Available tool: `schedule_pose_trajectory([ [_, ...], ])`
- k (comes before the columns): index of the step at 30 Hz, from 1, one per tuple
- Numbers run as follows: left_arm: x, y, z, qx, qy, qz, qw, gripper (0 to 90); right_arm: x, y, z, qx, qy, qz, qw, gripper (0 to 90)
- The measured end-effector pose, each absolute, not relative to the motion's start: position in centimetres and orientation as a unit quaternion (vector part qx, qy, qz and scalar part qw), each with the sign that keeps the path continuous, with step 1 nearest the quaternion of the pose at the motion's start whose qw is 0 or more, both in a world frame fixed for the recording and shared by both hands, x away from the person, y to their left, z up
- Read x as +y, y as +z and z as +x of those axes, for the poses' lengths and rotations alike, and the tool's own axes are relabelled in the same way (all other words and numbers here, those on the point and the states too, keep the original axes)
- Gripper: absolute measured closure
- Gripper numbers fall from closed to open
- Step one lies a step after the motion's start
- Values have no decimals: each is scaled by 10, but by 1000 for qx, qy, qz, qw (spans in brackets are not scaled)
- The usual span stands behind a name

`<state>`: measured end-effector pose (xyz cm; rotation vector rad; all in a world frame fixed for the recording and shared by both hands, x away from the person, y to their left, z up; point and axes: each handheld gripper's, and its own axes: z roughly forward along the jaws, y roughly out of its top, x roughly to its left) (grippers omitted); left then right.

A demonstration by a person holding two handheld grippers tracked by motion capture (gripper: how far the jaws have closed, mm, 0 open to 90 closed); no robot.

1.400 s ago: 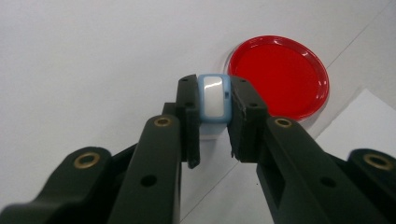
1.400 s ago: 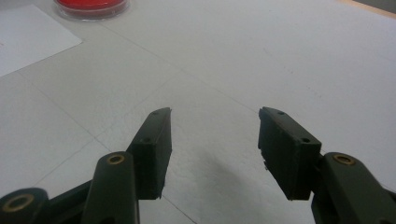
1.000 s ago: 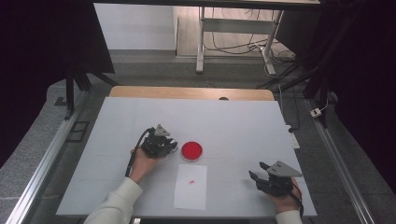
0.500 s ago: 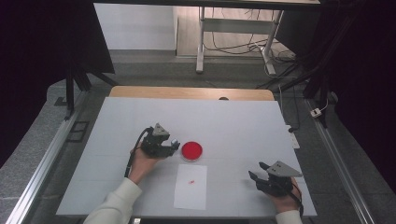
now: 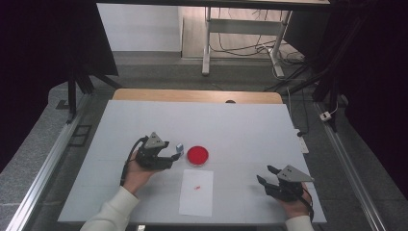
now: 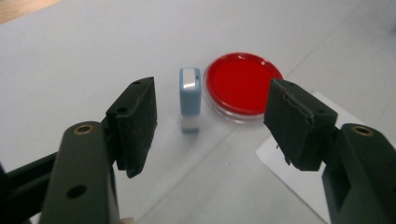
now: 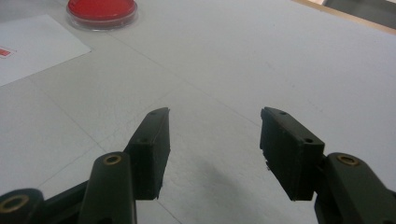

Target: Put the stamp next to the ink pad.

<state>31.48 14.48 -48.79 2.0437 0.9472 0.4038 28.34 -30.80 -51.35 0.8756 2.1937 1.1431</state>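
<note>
White sleeve, black hand-held grippers

Pale blue-and-white block stamp; round clear dish of red ink; white paper sheet, small red mark.

overhead forward-down, two close jaw-level views

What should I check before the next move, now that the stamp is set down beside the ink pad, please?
1. Left gripper let go of the stamp: ok, jaws have just been opening, fingers apart from it.
2. Stamp upright: ok.
3. Stamp clear of the red ink pad: cannot tell, they stand very close.
4. Paper flat, red mark on it: ok.
5. Right gripper open with nothing between its fingers: ok.
</note>
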Motion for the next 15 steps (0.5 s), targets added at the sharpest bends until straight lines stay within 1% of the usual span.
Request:
schedule_pose_trajectory([
  [9,165,-487,285,382,165,807,419,351,-311,-514,285,808,427,317,253,420],
  [15,181,-496,260,380,171,807,419,349,-312,-515,285,810,434,308,247,420],
])
